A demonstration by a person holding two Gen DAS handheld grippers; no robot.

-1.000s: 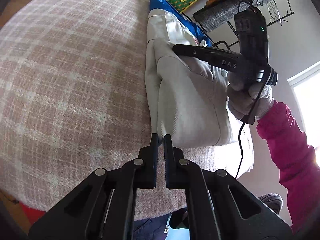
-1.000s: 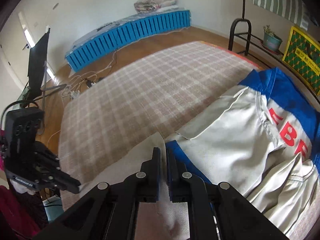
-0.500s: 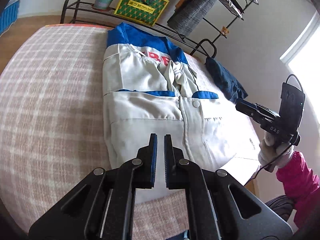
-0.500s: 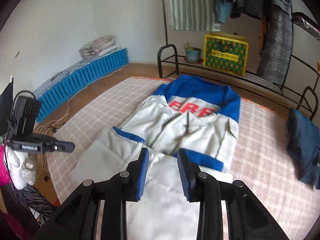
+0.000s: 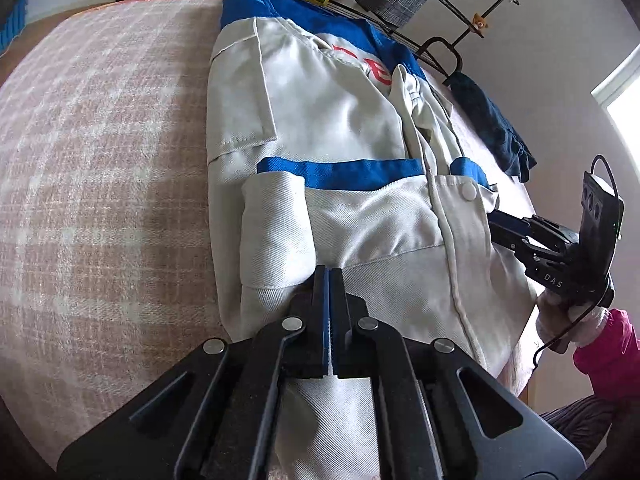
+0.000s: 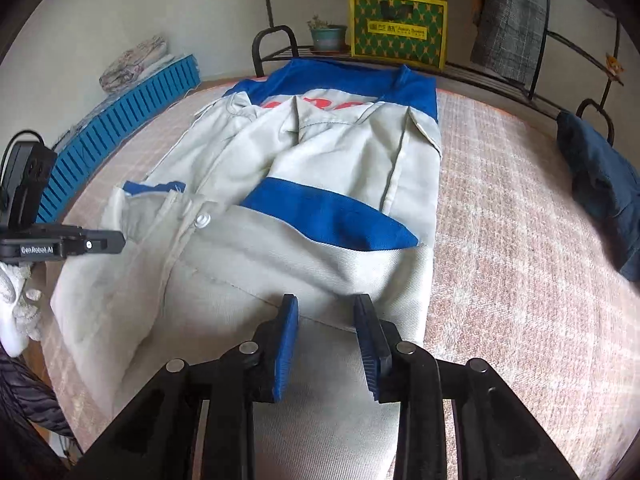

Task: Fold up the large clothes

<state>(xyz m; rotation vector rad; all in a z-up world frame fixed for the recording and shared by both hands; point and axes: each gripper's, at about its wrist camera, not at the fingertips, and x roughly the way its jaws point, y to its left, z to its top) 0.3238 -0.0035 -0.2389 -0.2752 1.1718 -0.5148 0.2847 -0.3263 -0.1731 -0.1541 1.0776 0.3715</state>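
Two tools work the white-and-blue jacket: left tool closed with no fabric visible between its fingers, right tool open, empty. Folded navy garment at 2 o'clock (yellow box at 12).

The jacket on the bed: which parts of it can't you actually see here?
- Jacket red lettering: both views, folded cloth covers most letters.
- Near hem: right wrist view, behind the open right tool; left wrist view, behind the shut left tool.
- Anything pinched by the left tool: unclear.
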